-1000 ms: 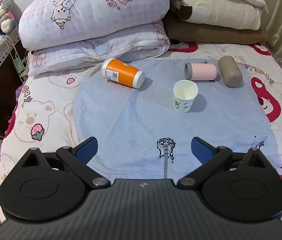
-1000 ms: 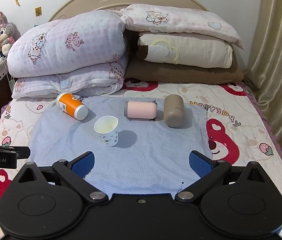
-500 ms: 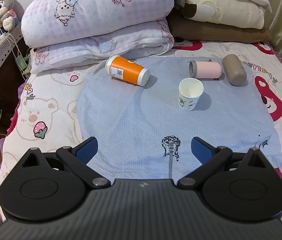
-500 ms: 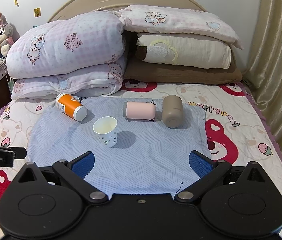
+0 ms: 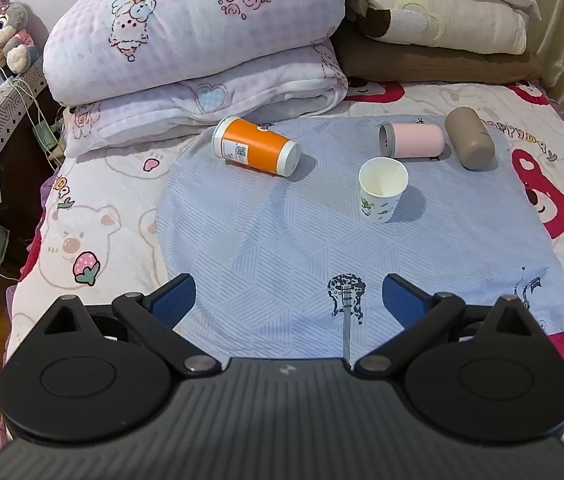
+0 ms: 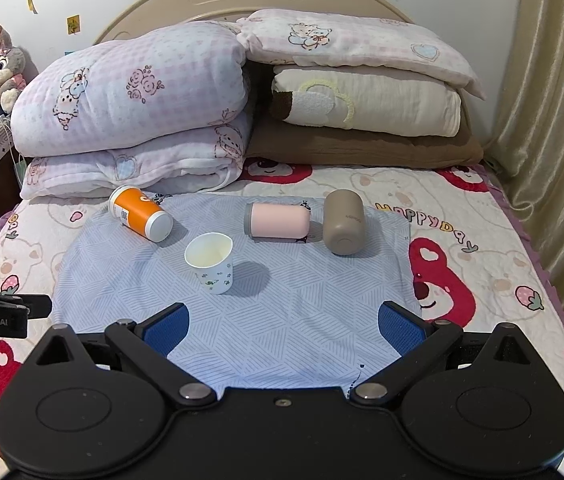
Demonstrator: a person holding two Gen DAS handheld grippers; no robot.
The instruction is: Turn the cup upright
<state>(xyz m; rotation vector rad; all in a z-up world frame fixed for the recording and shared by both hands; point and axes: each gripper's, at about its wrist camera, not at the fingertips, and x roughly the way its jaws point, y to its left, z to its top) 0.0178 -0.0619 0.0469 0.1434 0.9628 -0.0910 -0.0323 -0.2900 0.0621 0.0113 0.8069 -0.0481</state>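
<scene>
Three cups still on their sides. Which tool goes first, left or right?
Probably left, for the orange cup. It lies on the left side of the blue cloth, nearer the left tool. The right tool, also open and empty, faces the pink cup and brown cup.

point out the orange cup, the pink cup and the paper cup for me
orange cup (image 5: 256,151), left wrist view, on its orange side wall, lying down.
pink cup (image 6: 278,221), right wrist view, on its pink side, lying down.
paper cup (image 6: 216,274), right wrist view, on its printed outer wall, standing upright.
</scene>
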